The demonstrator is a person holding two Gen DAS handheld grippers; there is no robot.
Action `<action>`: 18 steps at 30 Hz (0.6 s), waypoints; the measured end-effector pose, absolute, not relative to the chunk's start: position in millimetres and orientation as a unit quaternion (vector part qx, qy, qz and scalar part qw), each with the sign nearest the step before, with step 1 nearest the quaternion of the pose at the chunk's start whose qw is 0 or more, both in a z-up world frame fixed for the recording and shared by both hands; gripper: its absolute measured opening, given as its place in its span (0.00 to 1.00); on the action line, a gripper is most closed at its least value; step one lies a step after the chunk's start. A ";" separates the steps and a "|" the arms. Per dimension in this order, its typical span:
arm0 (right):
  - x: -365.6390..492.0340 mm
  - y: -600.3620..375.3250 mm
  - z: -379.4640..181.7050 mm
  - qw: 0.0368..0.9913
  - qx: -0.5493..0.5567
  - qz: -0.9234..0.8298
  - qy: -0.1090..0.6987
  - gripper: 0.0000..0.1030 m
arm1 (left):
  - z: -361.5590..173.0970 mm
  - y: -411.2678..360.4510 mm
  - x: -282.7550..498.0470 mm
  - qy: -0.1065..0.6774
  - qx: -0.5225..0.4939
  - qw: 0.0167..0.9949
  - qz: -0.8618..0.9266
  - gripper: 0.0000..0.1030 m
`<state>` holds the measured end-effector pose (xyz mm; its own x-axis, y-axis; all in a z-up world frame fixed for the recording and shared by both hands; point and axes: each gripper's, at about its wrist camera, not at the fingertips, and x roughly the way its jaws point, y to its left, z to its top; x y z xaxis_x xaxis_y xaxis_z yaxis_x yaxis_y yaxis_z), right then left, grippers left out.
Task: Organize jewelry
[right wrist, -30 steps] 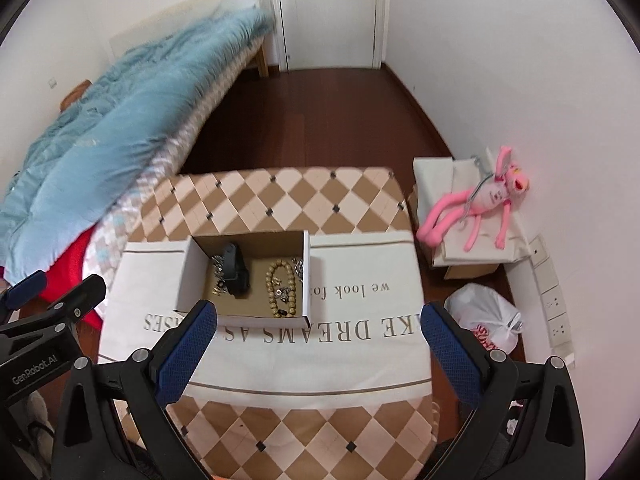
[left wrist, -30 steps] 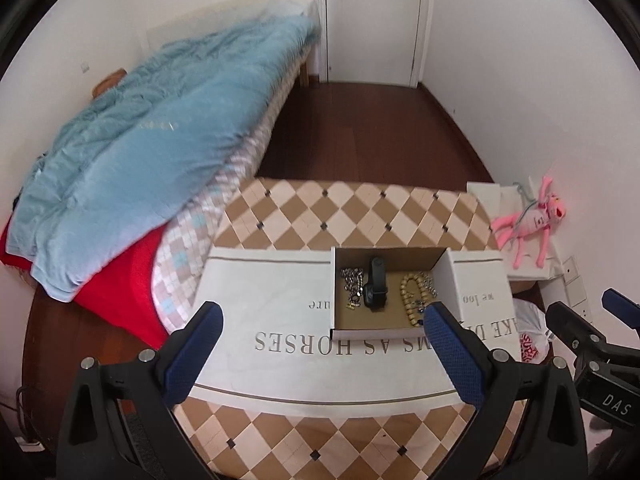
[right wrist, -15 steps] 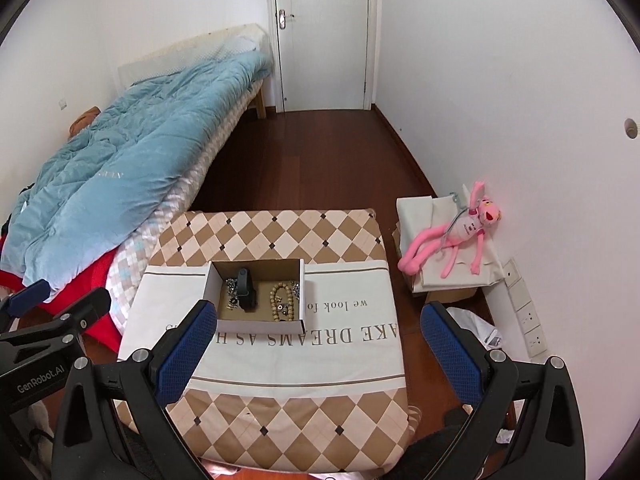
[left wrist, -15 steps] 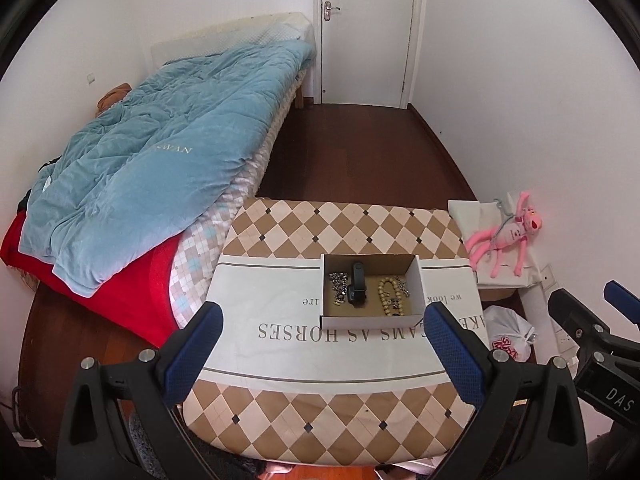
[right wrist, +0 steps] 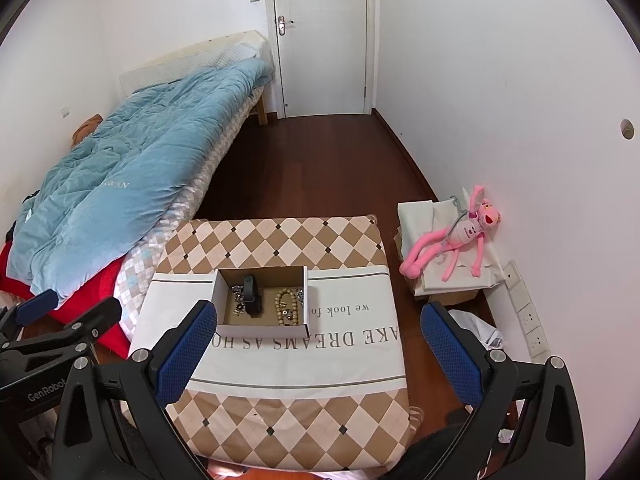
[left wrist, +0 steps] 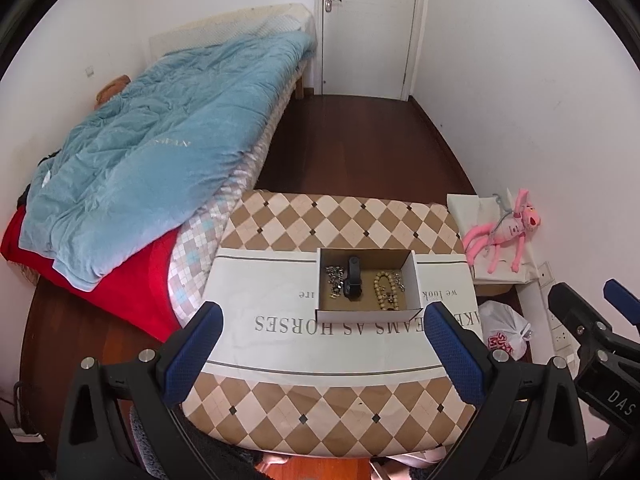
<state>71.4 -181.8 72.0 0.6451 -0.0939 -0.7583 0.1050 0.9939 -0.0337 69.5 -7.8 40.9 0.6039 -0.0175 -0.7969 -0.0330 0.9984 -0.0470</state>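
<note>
- We hold our left gripper [left wrist: 320, 354] and our right gripper [right wrist: 316, 354] above the checkered table [right wrist: 280, 240], both with blue-padded fingers [left wrist: 196, 354] spread wide and grasping nothing.
- The open white cardboard box [left wrist: 366, 314] sits on the white printed cloth [left wrist: 260, 280].
- Inside lie a silver chain [left wrist: 334, 280], a black wristband [left wrist: 354, 282] and a beige beaded bracelet [left wrist: 384, 292].

My two wrist cameras look down from well above the table's [left wrist: 340, 408] near edge, sharing the box [right wrist: 262, 326] and bed [left wrist: 140, 160].
</note>
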 end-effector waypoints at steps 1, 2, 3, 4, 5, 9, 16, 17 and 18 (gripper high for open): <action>74.8 -182.9 70.1 0.906 0.009 -0.054 0.420 1.00 | 39.7 -8.6 72.5 0.447 -0.026 0.894 0.006 0.99; 79.0 -183.7 67.8 0.904 0.011 -0.054 0.424 1.00 | 38.1 -9.6 76.6 0.451 -0.024 0.892 0.007 0.99; 82.5 -184.4 65.3 0.902 0.012 -0.054 0.428 1.00 | 36.9 -10.1 80.2 0.451 -0.023 0.892 0.008 0.99; 86.8 -185.1 61.8 0.900 0.015 -0.055 0.432 1.00 | 35.9 -9.9 82.8 0.453 -0.022 0.891 0.011 0.99; 91.0 -185.9 58.7 0.898 0.015 -0.055 0.436 1.00 | 34.3 -10.2 86.9 0.456 -0.021 0.890 0.012 0.99; 108.8 -188.3 48.9 0.892 0.013 -0.058 0.447 1.00 | 25.7 -10.8 104.1 0.476 -0.016 0.879 0.011 1.00; 138.4 -190.0 32.5 0.879 0.007 -0.058 0.473 1.00 | 14.7 -9.6 130.5 0.500 -0.023 0.866 0.009 0.99; 142.8 -189.9 29.7 0.877 0.005 -0.058 0.477 1.00 | 12.3 -9.3 133.7 0.504 -0.022 0.863 0.009 0.99; 146.3 -189.4 27.6 0.875 0.004 -0.059 0.481 1.00 | 10.2 -8.7 136.8 0.508 -0.022 0.861 0.010 0.99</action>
